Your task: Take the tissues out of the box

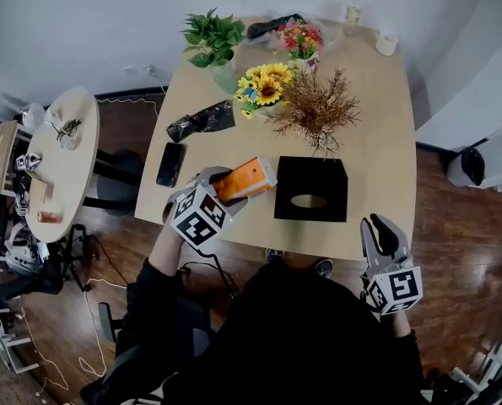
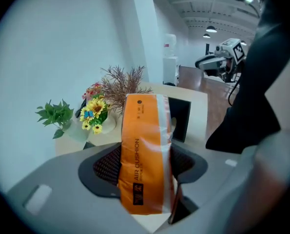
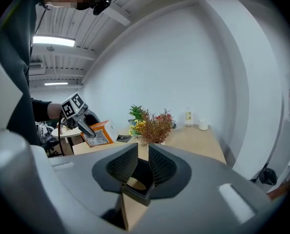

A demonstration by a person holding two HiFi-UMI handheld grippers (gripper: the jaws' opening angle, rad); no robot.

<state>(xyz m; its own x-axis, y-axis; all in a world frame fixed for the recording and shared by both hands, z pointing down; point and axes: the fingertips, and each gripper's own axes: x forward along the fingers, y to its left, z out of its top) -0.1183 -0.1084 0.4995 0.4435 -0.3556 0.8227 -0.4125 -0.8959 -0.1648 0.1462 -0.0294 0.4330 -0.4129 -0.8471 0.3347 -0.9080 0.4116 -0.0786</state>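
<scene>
Here, glossy orange pack [image 2: 145,150], perhaps plastic-wrapped

Right gripper [image 3: 143,152] from behind its own jaws, ribbed pads a narrow gap apart with nothing pressed between them; through that gap, further off, a corner of the black box [image 3: 144,174] with its oval top opening. Beyond, on the pale wooden table [image 3: 198,140]: a brown dried plant [image 3: 157,128], yellow flowers and a green plant [image 3: 136,112] close together, and a small bottle [image 3: 188,117] beside a white roll [image 3: 203,126] at the far end. At left, raised above the table edge, the left gripper [image 3: 88,130] with an orange pack [image 3: 100,134] in its jaws, a dark sleeve [image 3: 40,108] behind it.
</scene>
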